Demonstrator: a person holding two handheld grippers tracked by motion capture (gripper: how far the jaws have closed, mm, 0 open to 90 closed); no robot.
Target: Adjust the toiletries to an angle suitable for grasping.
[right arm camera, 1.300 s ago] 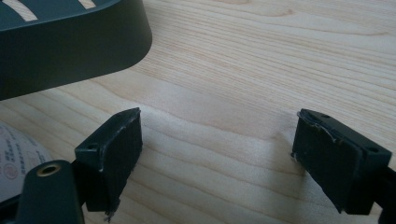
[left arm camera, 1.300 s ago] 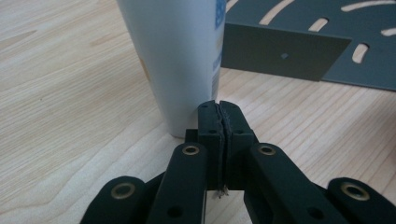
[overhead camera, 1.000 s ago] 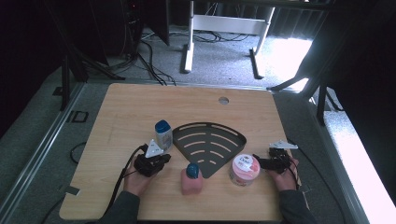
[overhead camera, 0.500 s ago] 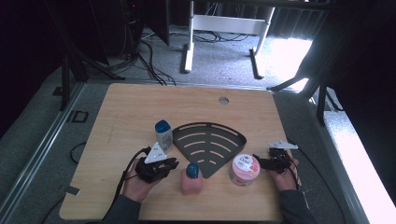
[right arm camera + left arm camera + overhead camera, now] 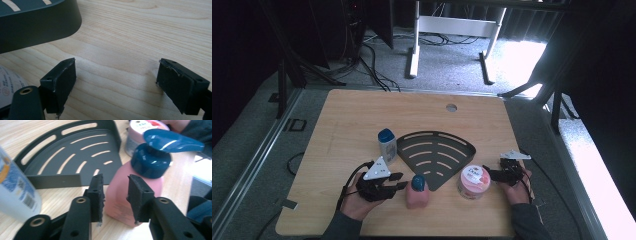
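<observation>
On the left I have the white bottle (image 5: 387,144) with the blue cap standing upright on the bench (image 5: 342,125), just off the left corner of the black slotted rack (image 5: 437,152). In front of it sits my left gripper (image 5: 398,180), its fingers (image 5: 98,192) part open and just been opening, nothing pressed between them; in the left gripper view the pink pump bottle (image 5: 140,185) stands just beyond the tips, clear of both pads. That pink pump bottle is upright near the bench's front edge, just in front of the rack's point, its dark blue pump head facing the pink jar (image 5: 473,181). The jar stands near the rack's right edge, lid up. Just right of the jar is my right gripper (image 5: 488,173), fingers (image 5: 60,82) spread wide over bare wood, holding nothing, with the rack's rounded corner ahead of them.
</observation>
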